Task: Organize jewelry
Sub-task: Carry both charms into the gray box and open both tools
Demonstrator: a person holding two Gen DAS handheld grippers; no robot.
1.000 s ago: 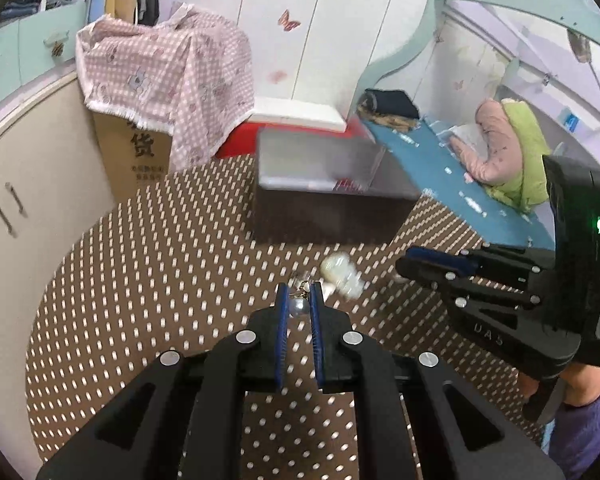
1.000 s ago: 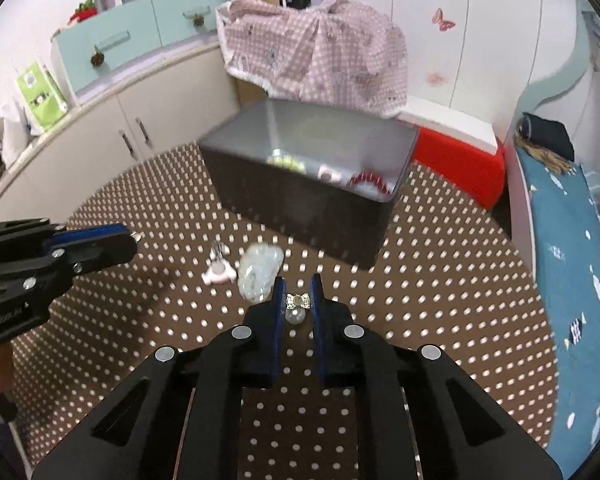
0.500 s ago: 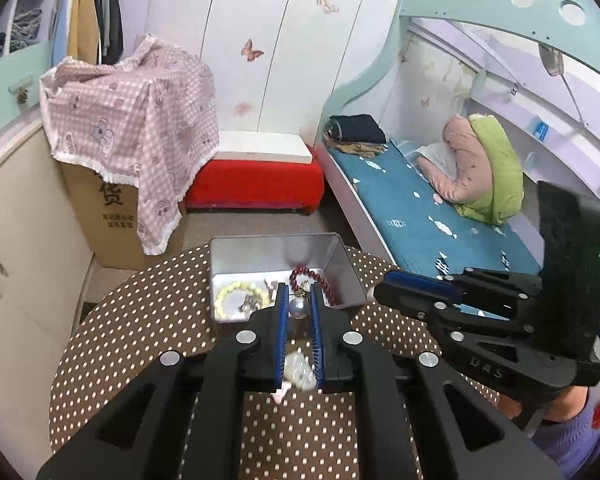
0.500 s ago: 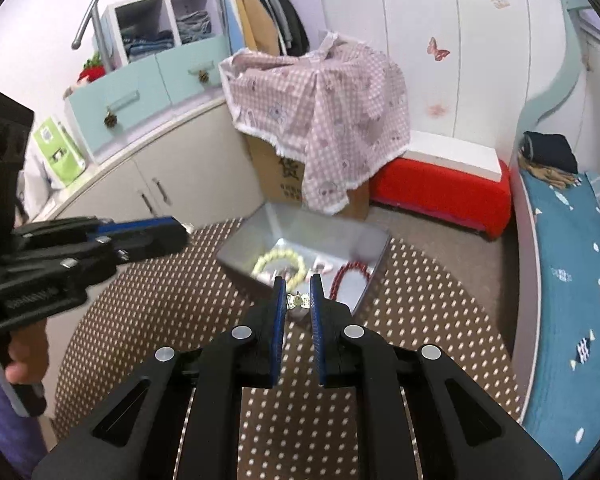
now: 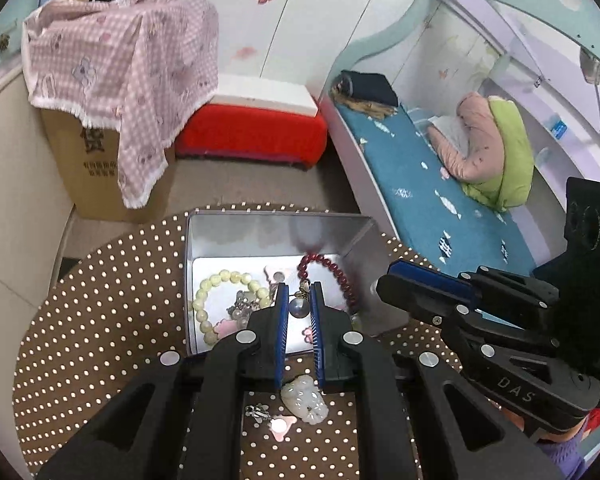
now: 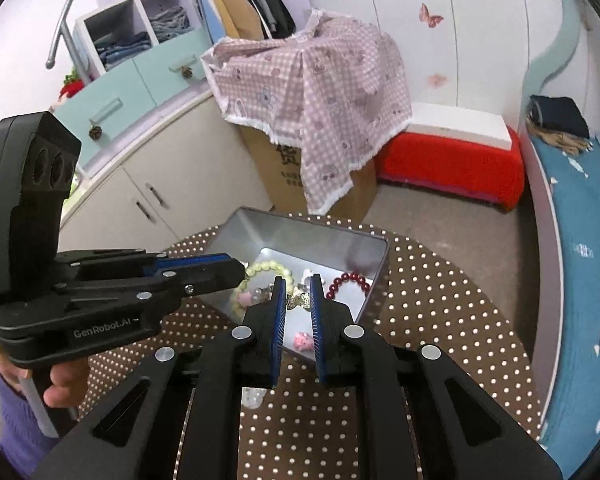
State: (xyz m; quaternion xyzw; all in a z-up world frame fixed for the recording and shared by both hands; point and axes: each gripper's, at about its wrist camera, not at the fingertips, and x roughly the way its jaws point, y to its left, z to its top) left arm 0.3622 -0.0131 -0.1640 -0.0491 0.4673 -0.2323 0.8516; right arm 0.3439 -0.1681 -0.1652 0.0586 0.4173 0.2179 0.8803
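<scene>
My left gripper (image 5: 299, 298) is shut on a pearl earring (image 5: 299, 307) and holds it above the open metal tin (image 5: 276, 226). My right gripper (image 6: 298, 289) is shut on a small gold-and-crystal earring (image 6: 298, 301), also above the tin (image 6: 300, 229). The tin holds a pale green bead bracelet (image 5: 216, 296), a dark red bead bracelet (image 5: 336, 272) and small pink pieces. On the dotted tablecloth, under my left gripper, lie a white jade pendant (image 5: 305, 400), a small silver charm (image 5: 257, 412) and a pink piece (image 5: 281, 426).
The round table with the brown dotted cloth (image 5: 112, 288) ends just behind the tin. Beyond are a cardboard box under a pink checked cloth (image 5: 120, 64), a red stool (image 5: 252, 128), white cupboards (image 6: 152, 184) and a bed (image 5: 420, 176).
Both grippers have risen from the tablecloth, each with an earring, and moved forward over the tin. The view now looks down into the tin.
</scene>
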